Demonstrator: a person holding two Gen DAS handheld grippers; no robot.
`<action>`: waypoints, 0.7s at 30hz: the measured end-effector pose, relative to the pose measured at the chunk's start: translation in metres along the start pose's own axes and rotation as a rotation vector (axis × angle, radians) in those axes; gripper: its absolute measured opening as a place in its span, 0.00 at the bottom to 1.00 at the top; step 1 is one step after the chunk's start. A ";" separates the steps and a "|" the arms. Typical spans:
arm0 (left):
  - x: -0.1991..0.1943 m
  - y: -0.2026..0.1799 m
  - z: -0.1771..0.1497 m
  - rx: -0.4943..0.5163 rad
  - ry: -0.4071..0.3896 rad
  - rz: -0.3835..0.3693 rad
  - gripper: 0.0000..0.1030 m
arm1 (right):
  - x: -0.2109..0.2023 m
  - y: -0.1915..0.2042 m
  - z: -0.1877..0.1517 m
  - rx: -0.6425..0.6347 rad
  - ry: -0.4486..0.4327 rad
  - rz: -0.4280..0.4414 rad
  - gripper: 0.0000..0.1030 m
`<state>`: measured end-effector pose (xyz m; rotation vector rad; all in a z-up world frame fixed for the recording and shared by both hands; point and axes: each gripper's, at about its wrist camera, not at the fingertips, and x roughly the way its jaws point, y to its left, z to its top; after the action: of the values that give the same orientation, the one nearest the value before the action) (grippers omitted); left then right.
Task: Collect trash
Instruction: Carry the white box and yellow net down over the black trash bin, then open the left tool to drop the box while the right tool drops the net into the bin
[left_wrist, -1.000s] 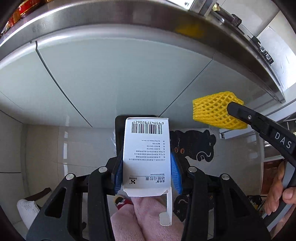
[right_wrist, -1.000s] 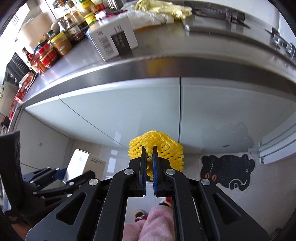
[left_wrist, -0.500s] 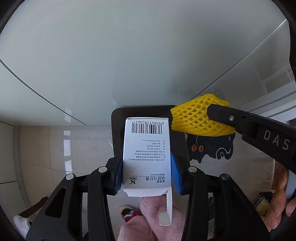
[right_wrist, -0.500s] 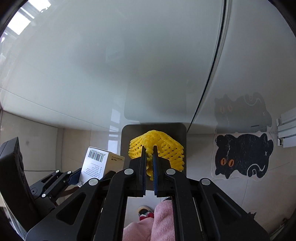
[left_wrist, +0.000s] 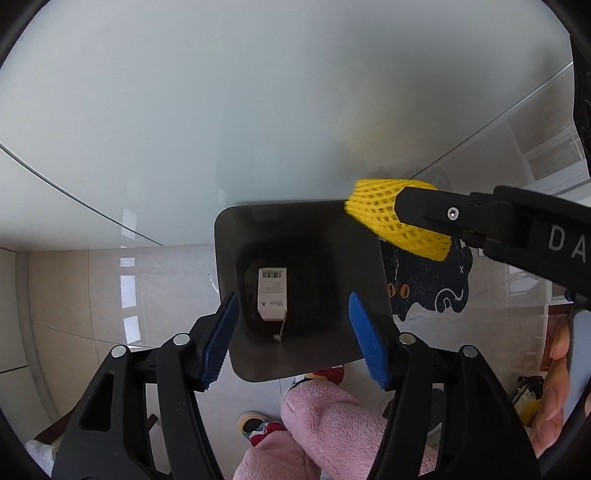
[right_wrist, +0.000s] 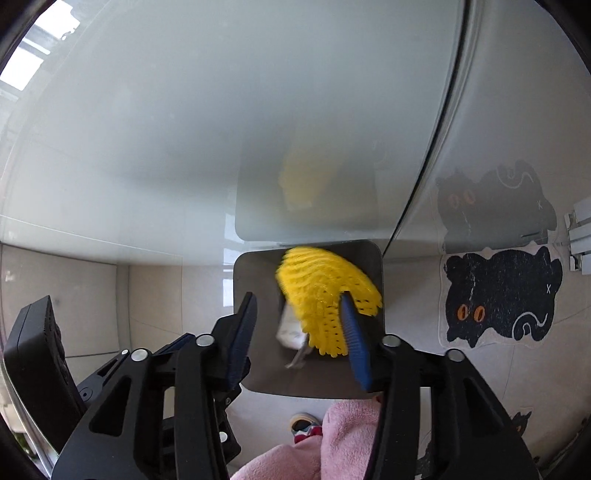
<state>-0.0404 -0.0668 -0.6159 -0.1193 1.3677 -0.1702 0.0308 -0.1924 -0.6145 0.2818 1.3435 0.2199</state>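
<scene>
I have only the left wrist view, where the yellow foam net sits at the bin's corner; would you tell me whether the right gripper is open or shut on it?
Observer: In the right wrist view the right gripper is open, with its fingers wide apart.
Operator: Thank you. Where does the net sit from that side?
Observer: The yellow foam net is blurred by motion. It is over the opening of the bin, against the gripper's right-hand blue pad.
Operator: And does the white box show there?
Observer: Only partly. The white box peeks out from under the net, inside the bin.
</scene>
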 end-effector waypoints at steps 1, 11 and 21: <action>-0.004 0.000 0.000 0.000 -0.004 -0.002 0.61 | -0.003 0.001 0.001 0.005 0.001 0.002 0.50; -0.060 0.004 -0.005 -0.013 -0.029 -0.002 0.71 | -0.047 0.018 -0.003 0.014 0.004 0.101 0.62; -0.068 0.016 -0.016 -0.058 -0.018 -0.007 0.71 | -0.043 0.023 -0.011 0.091 0.081 0.187 0.72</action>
<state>-0.0678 -0.0380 -0.5569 -0.1734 1.3549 -0.1352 0.0109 -0.1834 -0.5697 0.4799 1.4097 0.3296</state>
